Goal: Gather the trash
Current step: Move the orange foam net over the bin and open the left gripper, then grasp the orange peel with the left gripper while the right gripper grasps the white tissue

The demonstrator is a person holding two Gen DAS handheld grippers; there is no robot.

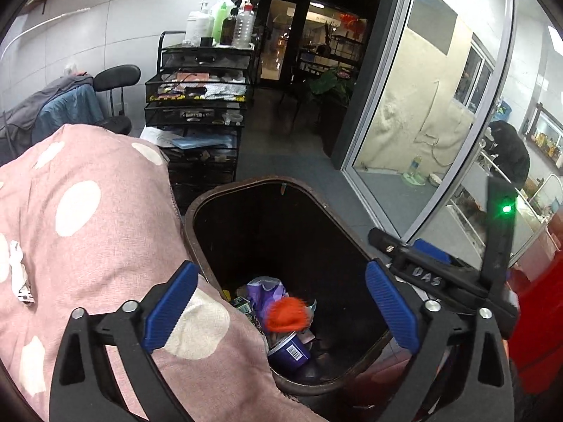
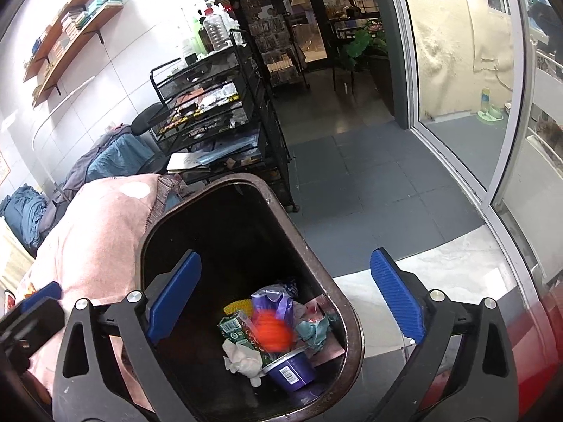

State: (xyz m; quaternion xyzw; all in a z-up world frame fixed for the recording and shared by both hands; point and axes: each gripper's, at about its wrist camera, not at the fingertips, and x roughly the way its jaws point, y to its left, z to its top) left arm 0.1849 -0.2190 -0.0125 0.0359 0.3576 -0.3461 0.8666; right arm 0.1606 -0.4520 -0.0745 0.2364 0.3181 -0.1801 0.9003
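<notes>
The pink dotted cushion [image 1: 88,232] is lying against the left rim of the dark trash bin [image 1: 197,207], and the bin is standing open on the grey floor, with the black wire cart [image 1: 200,105] behind its far edge. At the near end of the bin's bottom the trash is gathering — a purple wrapper [image 2: 272,304], a purple cup [image 2: 292,369] on its side, a green carton [image 2: 234,328], a white tissue [image 2: 242,360] — and a blurred orange piece [image 2: 272,330] is showing above them, touching neither tool. The left gripper [image 1: 281,309] and the right gripper [image 2: 285,299] are both hovering over the bin with jaws spread wide, holding nothing.
</notes>
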